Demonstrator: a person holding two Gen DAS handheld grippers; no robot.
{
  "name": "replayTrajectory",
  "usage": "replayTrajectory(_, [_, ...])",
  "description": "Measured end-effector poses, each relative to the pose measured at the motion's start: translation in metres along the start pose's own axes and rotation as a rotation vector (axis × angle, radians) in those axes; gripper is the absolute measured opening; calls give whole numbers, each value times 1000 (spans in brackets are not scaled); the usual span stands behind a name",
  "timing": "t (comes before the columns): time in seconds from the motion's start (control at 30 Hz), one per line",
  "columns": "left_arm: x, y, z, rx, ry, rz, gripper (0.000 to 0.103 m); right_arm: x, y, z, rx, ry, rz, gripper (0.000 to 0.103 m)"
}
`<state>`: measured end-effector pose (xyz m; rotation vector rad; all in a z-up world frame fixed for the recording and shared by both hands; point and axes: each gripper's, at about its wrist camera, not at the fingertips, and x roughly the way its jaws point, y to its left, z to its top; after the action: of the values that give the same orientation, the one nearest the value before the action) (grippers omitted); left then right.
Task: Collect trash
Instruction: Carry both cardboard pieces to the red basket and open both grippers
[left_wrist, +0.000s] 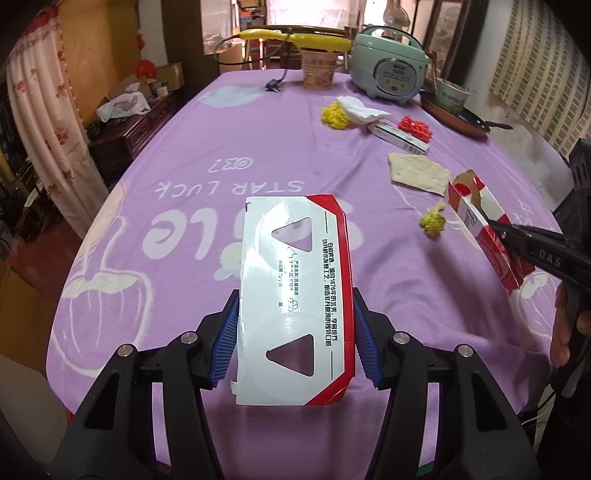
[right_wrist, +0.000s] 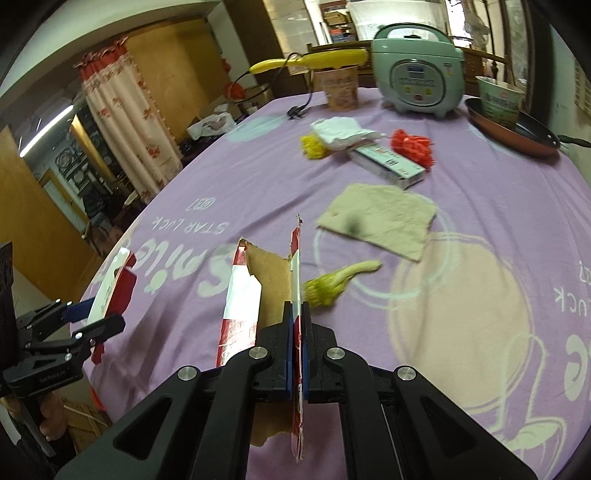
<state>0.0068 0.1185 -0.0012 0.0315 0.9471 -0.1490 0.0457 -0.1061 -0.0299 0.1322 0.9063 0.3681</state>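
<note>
My left gripper (left_wrist: 295, 306) is shut on a flattened white and red carton (left_wrist: 295, 258) with two triangular holes, its blue pads pressing both long edges and holding it above the purple tablecloth (left_wrist: 184, 147). My right gripper (right_wrist: 295, 308) is shut on the edge of a torn red and white cardboard piece (right_wrist: 271, 280), brown on the inside. The left wrist view shows that torn piece (left_wrist: 480, 218) at the right, pinched by the right gripper (left_wrist: 495, 230). At the left of the right wrist view are the left gripper (right_wrist: 96, 317) and its carton (right_wrist: 110, 284).
On the cloth lie a yellow-green scrap (right_wrist: 332, 284), a beige rag (right_wrist: 380, 221), a small box (right_wrist: 388, 164), a white wad (right_wrist: 340, 134), a yellow clump (right_wrist: 312, 146) and a red clump (right_wrist: 413, 146). Behind stand a rice cooker (right_wrist: 417, 70), a noodle cup (right_wrist: 340, 90) and a pan (right_wrist: 517, 136).
</note>
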Motion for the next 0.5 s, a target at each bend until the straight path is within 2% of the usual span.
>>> replayTrajectory(0.23, [-7,40,-23,-100,-18,33,56,13,47,-13,-68,32,42,4])
replayTrajectory(0.37, [-10,57,-37,-140,-41,100,56,22,73,-20,-112,54,65,4])
replayTrajectory(0.5, [-15,73,-50,-184,-48,127,56,32,97,-24,-161,83,90,4])
